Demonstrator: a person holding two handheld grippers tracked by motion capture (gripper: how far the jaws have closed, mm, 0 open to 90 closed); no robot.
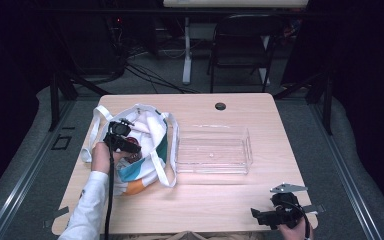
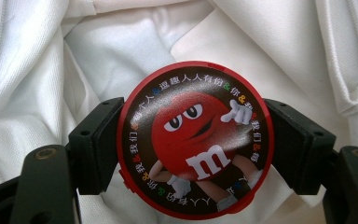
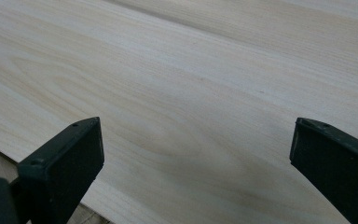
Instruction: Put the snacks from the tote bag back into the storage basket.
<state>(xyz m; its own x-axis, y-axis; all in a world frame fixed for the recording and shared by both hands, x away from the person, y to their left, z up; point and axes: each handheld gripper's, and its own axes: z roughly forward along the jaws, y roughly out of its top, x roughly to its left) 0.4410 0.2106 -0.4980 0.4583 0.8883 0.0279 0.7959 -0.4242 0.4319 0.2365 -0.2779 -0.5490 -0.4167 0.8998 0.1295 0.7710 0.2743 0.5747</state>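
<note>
Left gripper (image 2: 195, 140) pinches the round red M&M's tin (image 2: 195, 140) inside the white tote bag (image 1: 152, 127), left of the clear tray (image 1: 212, 169). Right gripper (image 3: 196, 158) spread, idle at near-right table (image 3: 205, 70). Next, probably: lift tin out w/o snagging cloth.

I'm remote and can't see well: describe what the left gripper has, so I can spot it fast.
Start at the white tote bag on the table's left side, beside the clear tray. Inside it, the left gripper clamps a round red tin, the only printed, red-rimmed thing against white fabric.
</note>
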